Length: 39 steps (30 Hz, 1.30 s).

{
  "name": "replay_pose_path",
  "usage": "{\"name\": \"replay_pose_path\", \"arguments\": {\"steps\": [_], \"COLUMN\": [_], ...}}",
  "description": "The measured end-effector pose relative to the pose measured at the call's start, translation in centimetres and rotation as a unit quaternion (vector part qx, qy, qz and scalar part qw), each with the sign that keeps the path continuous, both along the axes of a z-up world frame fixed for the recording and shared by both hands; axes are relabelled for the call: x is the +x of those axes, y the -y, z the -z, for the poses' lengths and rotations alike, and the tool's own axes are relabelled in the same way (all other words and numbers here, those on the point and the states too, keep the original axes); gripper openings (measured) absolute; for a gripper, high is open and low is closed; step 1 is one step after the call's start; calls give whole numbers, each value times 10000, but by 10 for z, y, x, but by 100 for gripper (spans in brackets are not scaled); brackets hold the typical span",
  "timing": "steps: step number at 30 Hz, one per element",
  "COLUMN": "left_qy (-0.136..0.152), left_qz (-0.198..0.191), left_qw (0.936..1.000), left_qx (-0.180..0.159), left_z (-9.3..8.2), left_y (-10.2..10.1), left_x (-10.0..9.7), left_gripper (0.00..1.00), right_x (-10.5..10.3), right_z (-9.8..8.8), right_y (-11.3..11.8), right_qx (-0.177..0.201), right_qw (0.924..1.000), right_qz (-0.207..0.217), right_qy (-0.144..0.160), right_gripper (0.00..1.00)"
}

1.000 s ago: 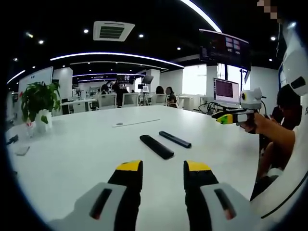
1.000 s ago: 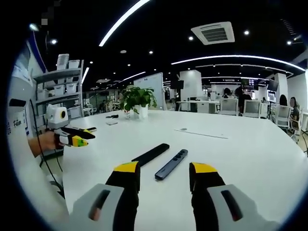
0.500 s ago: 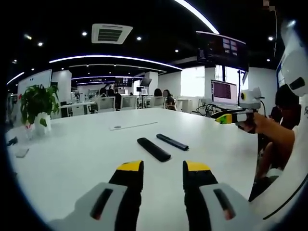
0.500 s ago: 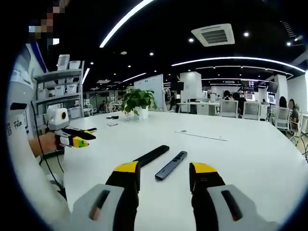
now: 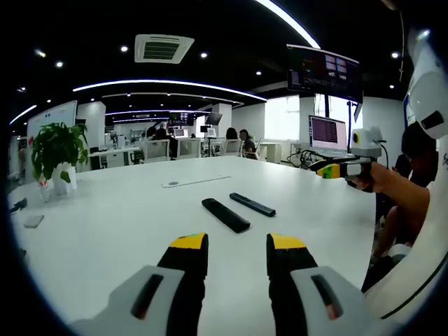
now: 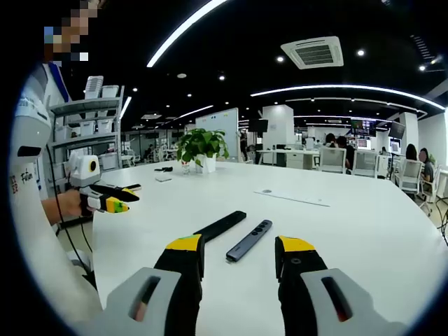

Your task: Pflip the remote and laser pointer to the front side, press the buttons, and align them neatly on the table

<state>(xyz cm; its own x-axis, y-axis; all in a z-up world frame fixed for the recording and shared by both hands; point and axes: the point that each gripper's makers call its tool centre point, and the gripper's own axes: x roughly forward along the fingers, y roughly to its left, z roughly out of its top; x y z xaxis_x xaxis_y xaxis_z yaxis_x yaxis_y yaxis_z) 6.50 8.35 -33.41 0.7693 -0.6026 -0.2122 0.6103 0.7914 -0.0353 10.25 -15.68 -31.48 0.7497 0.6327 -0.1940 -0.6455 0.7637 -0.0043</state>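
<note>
Where the table point(image 6: 364, 231) spreads, remote point(image 6: 220, 227) and laser pointer point(image 6: 249, 240) side by side, parallel.

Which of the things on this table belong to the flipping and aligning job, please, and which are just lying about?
For the job:
- remote, plain black side up
- laser pointer, button side up, beside it
- left gripper and right gripper, both open above the table

Lying about:
- potted plant
- long flat strip further back
- small flat object near the plant
</note>
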Motion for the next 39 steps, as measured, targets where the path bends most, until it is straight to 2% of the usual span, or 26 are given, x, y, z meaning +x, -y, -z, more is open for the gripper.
{"name": "replay_pose_path", "arguments": {"steps": [12,18,25,27,29,31,33,35,39], "left_qy": [-14,-20,-27,-36,-57,-29,-50,-42,-1], "left_qz": [-9,32,53,66,57,1,-82,-124,-99], "left_qw": [10000,10000,10000,10000,10000,10000,9999,9999,10000], "left_qx": [-6,29,28,24,24,16,-29,-46,-13], "left_z": [2,2,2,3,4,4,4,4,4], "left_y": [2,3,2,2,2,0,-4,-6,-6], "left_x": [-1,-1,0,0,-1,-3,-2,-2,-2], "left_gripper": [35,35,35,35,35,35,35,35,35], "right_x": [-7,-5,-1,-4,-6,-12,-14,-19,-22], "right_z": [7,11,9,13,25,25,23,23,19], "right_y": [4,1,1,-1,-2,-10,-13,-19,-18], "right_qx": [173,40,95,-55,-117,-78,0,250,328], "right_qw": [9998,10000,10000,9999,9999,9999,9999,9993,9989], "right_qz": [101,-2,7,-32,54,-120,-110,-194,-252], "right_qy": [-46,-24,25,126,32,63,52,-174,-224], "right_gripper": [43,43,42,42,41,41,41,42,42]}}
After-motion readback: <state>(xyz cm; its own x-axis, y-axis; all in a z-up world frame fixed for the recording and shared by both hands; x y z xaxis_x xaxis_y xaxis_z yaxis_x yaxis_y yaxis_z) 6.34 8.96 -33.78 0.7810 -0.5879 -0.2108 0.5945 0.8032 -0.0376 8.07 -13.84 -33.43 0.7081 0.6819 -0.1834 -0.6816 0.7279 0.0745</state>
